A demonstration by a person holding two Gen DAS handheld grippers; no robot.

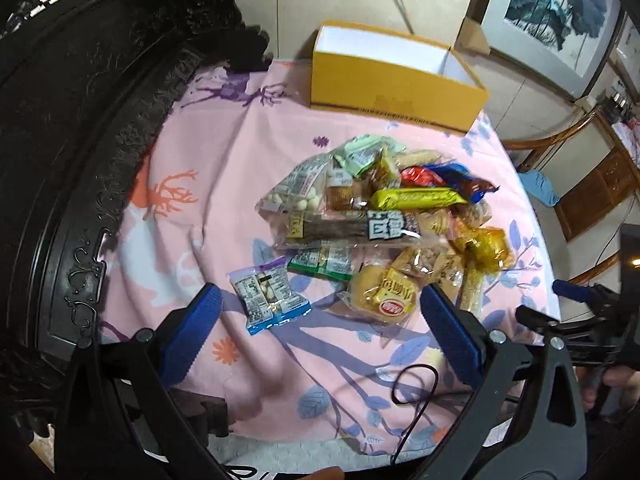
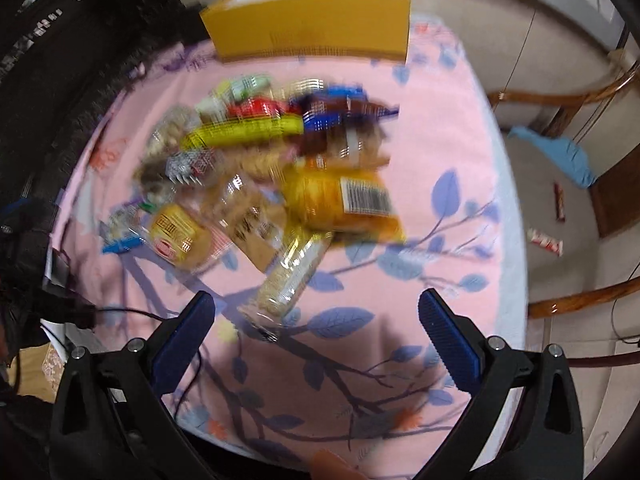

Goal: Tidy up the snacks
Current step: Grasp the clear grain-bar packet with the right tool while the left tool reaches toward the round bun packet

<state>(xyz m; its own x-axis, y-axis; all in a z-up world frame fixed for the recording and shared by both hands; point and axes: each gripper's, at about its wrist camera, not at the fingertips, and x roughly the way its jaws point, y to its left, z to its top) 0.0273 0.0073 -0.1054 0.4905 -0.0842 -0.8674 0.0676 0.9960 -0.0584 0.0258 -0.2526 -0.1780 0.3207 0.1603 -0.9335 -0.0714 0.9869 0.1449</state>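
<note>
A pile of wrapped snacks point(image 1: 384, 216) lies in the middle of a pink printed tablecloth point(image 1: 208, 216). An open yellow cardboard box point(image 1: 394, 80) stands behind it, empty as far as I see. My left gripper point(image 1: 320, 300) is open and empty, close in front of a blue-edged candy packet point(image 1: 270, 294) and a small bread pack point(image 1: 384, 294). My right gripper point(image 2: 316, 304) is open and empty in front of the pile point(image 2: 272, 168); its view is motion-blurred. A long clear cracker pack point(image 2: 290, 276) lies nearest it. The box point(image 2: 312, 26) stands at the back.
A dark carved wooden furniture piece point(image 1: 80, 160) borders the table on the left. Wooden chairs point(image 2: 568, 104) stand to the right, and two snack bars point(image 2: 546, 242) lie on the floor. A thin black cable point(image 1: 416, 392) loops on the cloth near me. The right gripper's tip point(image 1: 572, 292) shows at the left view's right edge.
</note>
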